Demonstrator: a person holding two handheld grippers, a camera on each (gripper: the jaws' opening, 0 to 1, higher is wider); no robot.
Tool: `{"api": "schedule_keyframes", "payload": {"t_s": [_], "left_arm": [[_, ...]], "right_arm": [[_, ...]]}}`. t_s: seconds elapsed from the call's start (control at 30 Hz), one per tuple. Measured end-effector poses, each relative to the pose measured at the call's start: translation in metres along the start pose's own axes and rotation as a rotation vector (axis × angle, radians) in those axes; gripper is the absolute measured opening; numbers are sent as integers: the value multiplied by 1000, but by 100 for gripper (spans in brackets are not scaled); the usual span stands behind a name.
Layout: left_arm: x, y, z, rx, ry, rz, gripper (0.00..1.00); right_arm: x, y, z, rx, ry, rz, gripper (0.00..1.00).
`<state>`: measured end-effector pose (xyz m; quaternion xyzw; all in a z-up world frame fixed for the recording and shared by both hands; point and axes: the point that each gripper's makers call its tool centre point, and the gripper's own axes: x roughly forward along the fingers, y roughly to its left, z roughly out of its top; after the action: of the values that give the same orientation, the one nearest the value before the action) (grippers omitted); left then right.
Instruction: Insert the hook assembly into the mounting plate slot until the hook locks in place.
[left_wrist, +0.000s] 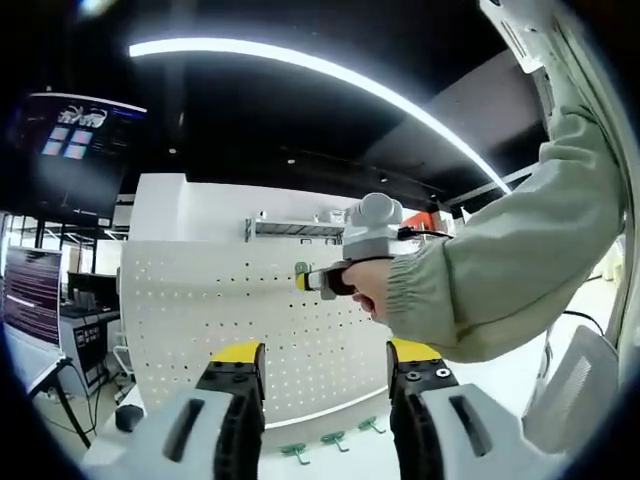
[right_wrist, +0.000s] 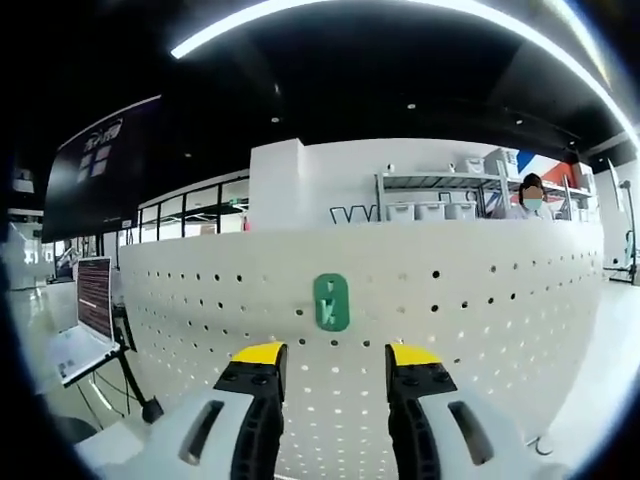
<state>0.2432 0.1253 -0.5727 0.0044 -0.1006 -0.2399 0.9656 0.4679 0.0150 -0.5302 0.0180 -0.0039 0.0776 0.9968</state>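
Your right gripper (right_wrist: 326, 368) jaws stand wide, empty, just below the green hook (right_wrist: 331, 302) seated upright on the pegboard (right_wrist: 480, 310). Left gripper (left_wrist: 327, 366) also wide, farther back; spare hooks (left_wrist: 333, 440) lie along the desk's far edge.

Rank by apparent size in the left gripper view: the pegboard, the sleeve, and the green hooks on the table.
1. pegboard and sleeve: look about alike; the sleeve is nearer the camera, so unranked.
2. green hooks: by far the smallest, three lying below the board.
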Motion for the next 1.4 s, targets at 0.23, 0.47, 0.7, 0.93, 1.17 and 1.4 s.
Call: {"api": "schedule_keyframes", "payload": {"t_s": [0.23, 0.47, 0.7, 0.93, 1.17, 1.4], "left_arm": [[0, -2, 0, 8, 4, -6, 51], [0, -4, -1, 19, 11, -15, 51], [2, -6, -3, 29, 20, -23, 51], [3, -8, -5, 38, 31, -31, 51], [4, -8, -7, 33, 40, -31, 50], [5, -10, -9, 46, 46, -38, 50]], "right_arm": [[-9, -8, -5, -2, 6, -7, 38], [-23, -17, -16, 0, 19, -8, 39], [-36, -29, -21, -11, 25, -6, 40], [-52, -40, -21, -21, 21, 6, 40], [-70, -46, -18, -43, 9, 41, 41], [-87, -49, -17, -59, 0, 65, 41]]}}
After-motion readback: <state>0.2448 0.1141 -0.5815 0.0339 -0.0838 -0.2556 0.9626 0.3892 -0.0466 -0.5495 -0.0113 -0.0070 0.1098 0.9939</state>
